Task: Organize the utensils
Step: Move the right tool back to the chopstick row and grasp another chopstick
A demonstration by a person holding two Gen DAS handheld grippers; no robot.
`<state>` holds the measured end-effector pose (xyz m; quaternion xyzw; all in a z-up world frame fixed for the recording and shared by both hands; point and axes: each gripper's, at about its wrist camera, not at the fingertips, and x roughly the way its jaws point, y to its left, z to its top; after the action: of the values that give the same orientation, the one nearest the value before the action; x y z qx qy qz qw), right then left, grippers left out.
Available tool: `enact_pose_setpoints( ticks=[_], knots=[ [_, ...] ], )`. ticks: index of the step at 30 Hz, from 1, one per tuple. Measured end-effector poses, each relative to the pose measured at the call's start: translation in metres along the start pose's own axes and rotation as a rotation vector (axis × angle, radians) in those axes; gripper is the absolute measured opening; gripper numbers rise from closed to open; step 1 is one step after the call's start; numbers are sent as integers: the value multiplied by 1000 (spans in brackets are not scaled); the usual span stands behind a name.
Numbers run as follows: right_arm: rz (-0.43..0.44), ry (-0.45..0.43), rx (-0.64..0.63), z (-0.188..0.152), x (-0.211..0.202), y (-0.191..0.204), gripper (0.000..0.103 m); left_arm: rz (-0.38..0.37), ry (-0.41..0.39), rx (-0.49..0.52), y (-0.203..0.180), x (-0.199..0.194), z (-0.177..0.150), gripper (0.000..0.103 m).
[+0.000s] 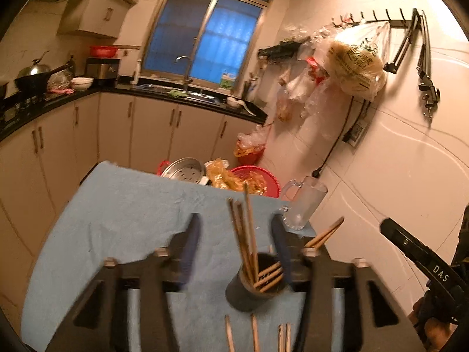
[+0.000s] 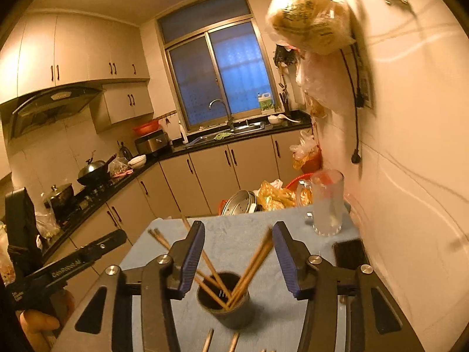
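Several brown wooden chopsticks stand in the dark round cup at lower centre on the blue cloth. Both the left gripper and right gripper are open, holding nothing. Next, probably, comes picking up the loose chopsticks at the bottom edge.

A glass mug stands at the far right corner of the blue cloth over the worktop, and a dark phone lies near it at right. Beyond the far edge sit a metal steamer tray and a red basin. At upper centre is the window, a tap below it. A wok sits at left, and a plastic bag hangs on the right wall.
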<state>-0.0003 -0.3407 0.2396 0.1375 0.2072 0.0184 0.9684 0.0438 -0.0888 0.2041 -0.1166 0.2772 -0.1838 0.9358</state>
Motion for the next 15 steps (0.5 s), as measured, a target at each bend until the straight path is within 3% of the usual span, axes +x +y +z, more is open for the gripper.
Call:
enact_pose_setpoints(
  ticks=[2,9,15],
  knots=[
    [3,15,29,-12,-9,-7,54,6,8,-26,7,-6,-12,69],
    [-20,165,130,-62,-17,-31,55,58,194,-103,29,-1,-69,69],
    [-24,311,208,-109,-12,-51,55,89,308,-83,31,6,-109,69]
  ],
)
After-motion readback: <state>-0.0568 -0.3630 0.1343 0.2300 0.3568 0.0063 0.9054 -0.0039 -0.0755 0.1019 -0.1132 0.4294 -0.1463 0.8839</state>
